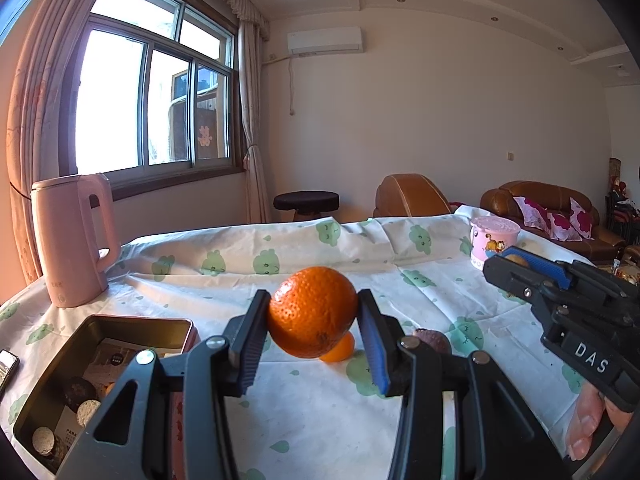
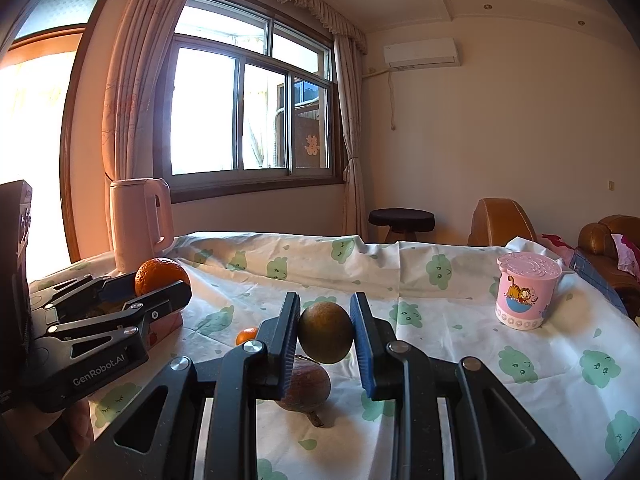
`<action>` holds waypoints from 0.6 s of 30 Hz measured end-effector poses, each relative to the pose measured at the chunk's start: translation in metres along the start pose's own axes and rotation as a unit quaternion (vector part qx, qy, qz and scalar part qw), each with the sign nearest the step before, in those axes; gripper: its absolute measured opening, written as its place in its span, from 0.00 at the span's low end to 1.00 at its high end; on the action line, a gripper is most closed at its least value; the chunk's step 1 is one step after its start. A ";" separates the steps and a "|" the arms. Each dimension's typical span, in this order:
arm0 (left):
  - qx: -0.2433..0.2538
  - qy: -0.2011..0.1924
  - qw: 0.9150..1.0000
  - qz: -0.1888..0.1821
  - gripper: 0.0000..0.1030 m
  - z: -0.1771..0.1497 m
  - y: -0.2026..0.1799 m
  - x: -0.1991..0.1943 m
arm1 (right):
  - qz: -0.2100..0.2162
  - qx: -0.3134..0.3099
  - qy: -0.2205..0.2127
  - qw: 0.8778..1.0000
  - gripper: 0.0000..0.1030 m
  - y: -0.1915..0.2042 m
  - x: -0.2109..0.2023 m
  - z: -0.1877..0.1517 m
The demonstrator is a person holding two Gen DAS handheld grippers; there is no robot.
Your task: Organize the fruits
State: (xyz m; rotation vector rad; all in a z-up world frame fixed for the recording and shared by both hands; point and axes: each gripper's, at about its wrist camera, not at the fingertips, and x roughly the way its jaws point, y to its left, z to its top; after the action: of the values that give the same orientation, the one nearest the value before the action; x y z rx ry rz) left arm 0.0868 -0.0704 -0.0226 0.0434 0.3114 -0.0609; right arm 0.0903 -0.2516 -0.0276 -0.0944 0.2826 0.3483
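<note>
The left gripper [image 1: 312,320] clamps a round, dimpled orange [image 1: 312,312] above the tablecloth [image 1: 320,420], beside a metal tin [image 1: 100,320]. The right gripper [image 2: 325,334] clamps a smooth green-brown oval fruit [image 2: 325,332] over a purplish fruit [image 2: 310,384].

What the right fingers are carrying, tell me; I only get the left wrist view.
Observer: The right gripper is shut on a round olive-green fruit.
Operator: Say what lies under it.
Observer: A brown fruit with a stalk lies on the tablecloth.
Operator: Report the cup's footing.
Observer: The pink cup stands upright and lidded on the cloth, well apart from the fingers.
</note>
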 end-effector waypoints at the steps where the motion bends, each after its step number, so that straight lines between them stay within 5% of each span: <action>1: 0.000 0.000 1.000 -0.001 0.44 0.000 0.000 0.000 | 0.001 0.000 0.001 1.000 0.27 0.002 0.000 0.000; 18: -0.012 0.007 1.000 0.008 0.44 -0.009 0.030 -0.023 | 0.055 -0.005 0.008 0.998 0.27 0.045 0.005 0.013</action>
State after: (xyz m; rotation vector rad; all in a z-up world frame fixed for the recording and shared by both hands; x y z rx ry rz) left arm 0.0645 -0.0389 -0.0230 0.0218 0.3265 -0.0410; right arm 0.0825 -0.2061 -0.0185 -0.0921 0.3029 0.4593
